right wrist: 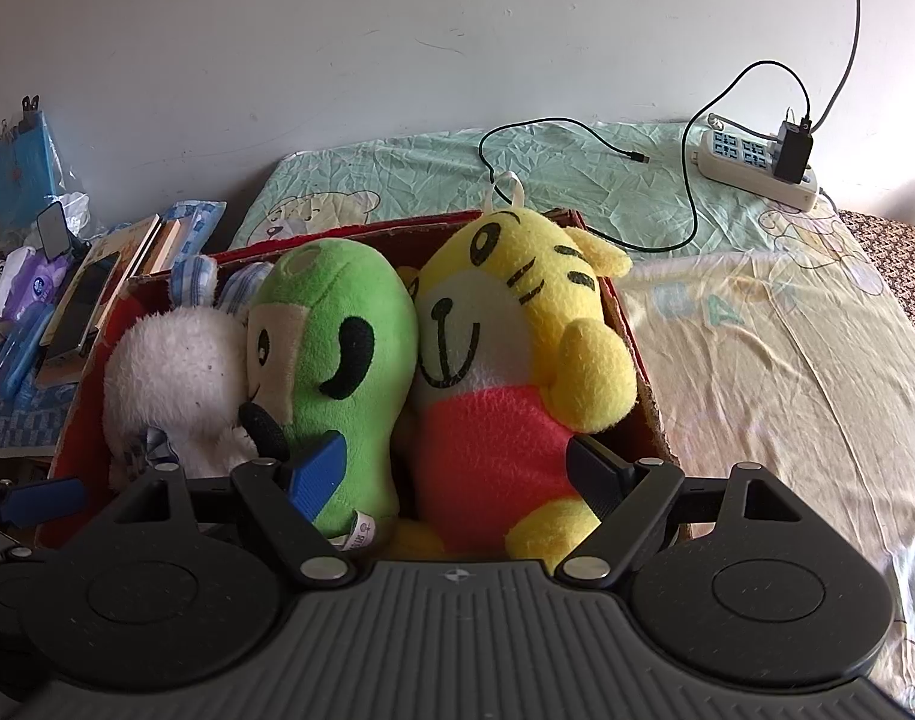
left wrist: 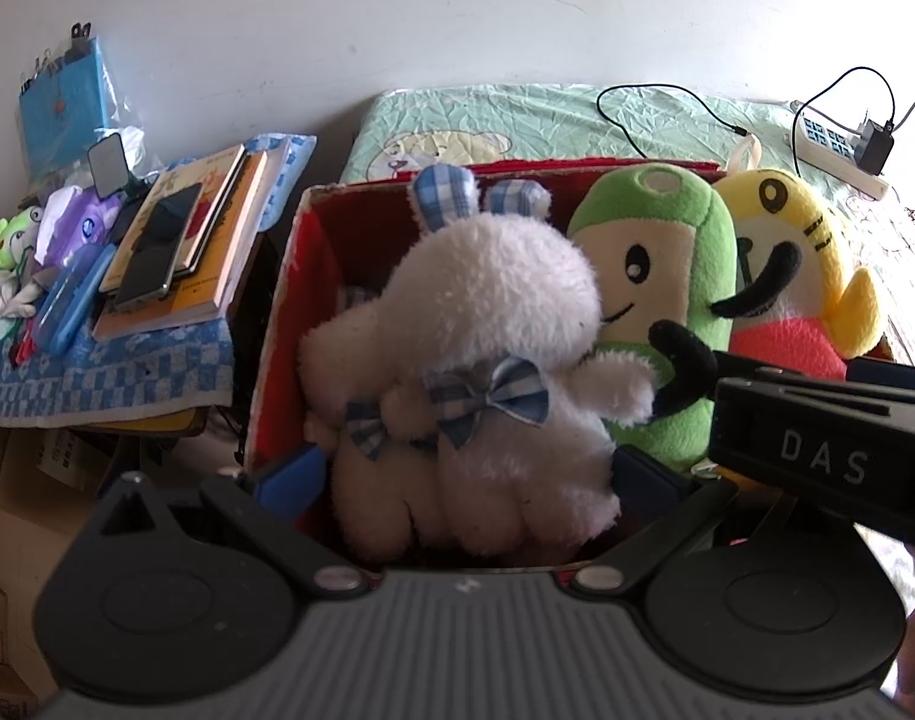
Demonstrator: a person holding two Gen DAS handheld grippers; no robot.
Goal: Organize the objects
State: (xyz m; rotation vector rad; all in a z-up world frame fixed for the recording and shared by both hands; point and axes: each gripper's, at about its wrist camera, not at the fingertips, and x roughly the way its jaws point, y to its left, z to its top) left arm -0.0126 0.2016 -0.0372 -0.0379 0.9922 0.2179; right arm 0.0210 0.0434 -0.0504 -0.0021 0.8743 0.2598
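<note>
Three soft toys, a white bunny [left wrist: 457, 360], a green one [right wrist: 337, 360] and a yellow tiger [right wrist: 505, 372], were packed side by side in the red box [right wrist: 337, 237], with both hand-held grippers [left wrist: 469, 474] [right wrist: 457, 468] spread apart, so each should be pressed down gently.

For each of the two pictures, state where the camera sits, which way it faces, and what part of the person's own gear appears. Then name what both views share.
Left wrist view: on the left gripper, looking forward and down into the red box; its jaws flank the white plush, and the right gripper's body intrudes at right.
Right wrist view: on the right gripper, facing the same box from further right; its jaws flank the yellow plush.
Shared: the box, the green plush, the power strip.
</note>
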